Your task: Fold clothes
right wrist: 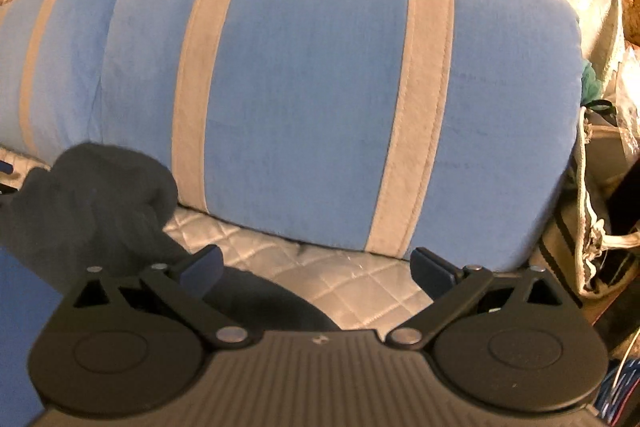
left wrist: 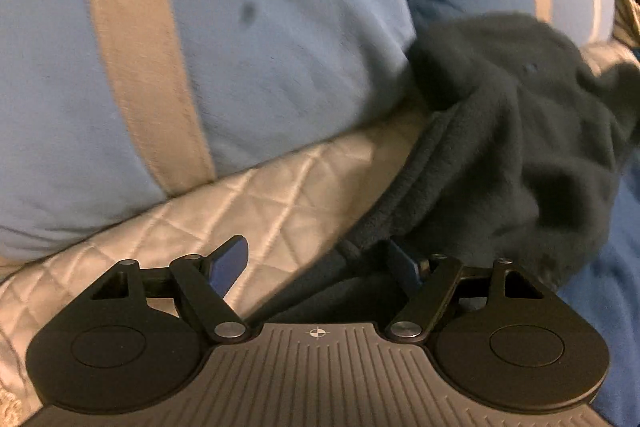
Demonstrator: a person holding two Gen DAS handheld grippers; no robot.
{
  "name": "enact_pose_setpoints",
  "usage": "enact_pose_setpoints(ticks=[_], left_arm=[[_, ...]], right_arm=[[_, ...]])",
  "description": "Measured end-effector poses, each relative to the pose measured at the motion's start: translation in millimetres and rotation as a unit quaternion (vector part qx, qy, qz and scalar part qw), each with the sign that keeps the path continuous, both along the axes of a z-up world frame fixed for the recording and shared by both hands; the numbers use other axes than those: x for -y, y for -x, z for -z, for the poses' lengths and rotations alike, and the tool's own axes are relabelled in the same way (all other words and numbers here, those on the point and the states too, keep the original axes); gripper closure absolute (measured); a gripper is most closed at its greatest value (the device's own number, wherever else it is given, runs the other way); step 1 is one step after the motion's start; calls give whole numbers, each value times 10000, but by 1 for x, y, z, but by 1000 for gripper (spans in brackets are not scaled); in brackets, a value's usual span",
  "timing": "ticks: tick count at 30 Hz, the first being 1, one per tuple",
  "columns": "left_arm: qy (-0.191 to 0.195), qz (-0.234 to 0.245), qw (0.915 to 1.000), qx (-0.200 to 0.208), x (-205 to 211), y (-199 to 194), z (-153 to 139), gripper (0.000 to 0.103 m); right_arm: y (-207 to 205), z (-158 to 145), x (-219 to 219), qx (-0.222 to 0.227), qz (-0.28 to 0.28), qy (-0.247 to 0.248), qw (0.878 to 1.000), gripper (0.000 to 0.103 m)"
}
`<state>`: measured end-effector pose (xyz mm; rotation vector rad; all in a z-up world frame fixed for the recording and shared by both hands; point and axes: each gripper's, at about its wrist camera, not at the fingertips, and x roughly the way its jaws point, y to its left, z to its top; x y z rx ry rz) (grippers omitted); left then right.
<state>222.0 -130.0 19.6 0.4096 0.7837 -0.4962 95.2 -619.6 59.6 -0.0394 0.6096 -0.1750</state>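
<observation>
Dark fleece garment (left wrist: 500,155) bunched on the quilted cover (left wrist: 224,223), its hem running between the spread jaws of the left gripper (left wrist: 320,267), right gripper (right wrist: 316,267) likewise released, garment at its left finger, striped blue cushion (right wrist: 320,87) behind, cluttered bags (right wrist: 600,227) only in the right view.

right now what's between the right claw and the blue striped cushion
Only bare quilted cover separates the right claw from the blue striped cushion, as the right wrist view shows.

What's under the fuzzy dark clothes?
Under the dark fleece garment lies the quilted silver cover, with blue fabric at one side. Behind it stand blue striped cushions. Whatever lies beneath its middle is hidden.
</observation>
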Motion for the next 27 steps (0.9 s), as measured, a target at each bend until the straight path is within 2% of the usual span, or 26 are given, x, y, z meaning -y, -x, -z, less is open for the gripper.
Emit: enact_pose_setpoints(ticks=[2,4,6,7,9,12,15,18,24,27], left_arm=[[19,59,10000,-31,0,-1,4,34],[174,70,9993,-335,1,-4,4,58],[334,79,9973,-649,2,-8,4,70],[209,113,9977,-630,6,-8,2,82],[-265,83,9989,-368,16,-3,-4,84],[-763,-166,9969,-110,28,-9,6,85],[-802,-298,9963,-71,31,-8,10,85],[-797,-356,9962,-78,30,-8,10,85],[-556,-464,9972,-187,26,-13,13,85],[-547,-496,9971,-173,26,-12,13,85]], right_arm=[[2,2,4,-62,-19,47,10000,0],[3,4,7,-116,-37,89,9999,0],[-1,6,9,-138,-53,129,9998,0],[-5,6,9,-156,-50,164,9997,0],[-15,8,8,-239,-64,211,9995,0],[-32,12,4,-388,-82,288,9988,0],[-47,20,-1,-473,-69,283,9985,0],[-60,38,-10,-696,-174,525,9960,0],[-58,70,-33,-1152,-906,1018,9839,0],[-56,71,-40,-1112,-1180,1140,9802,0]])
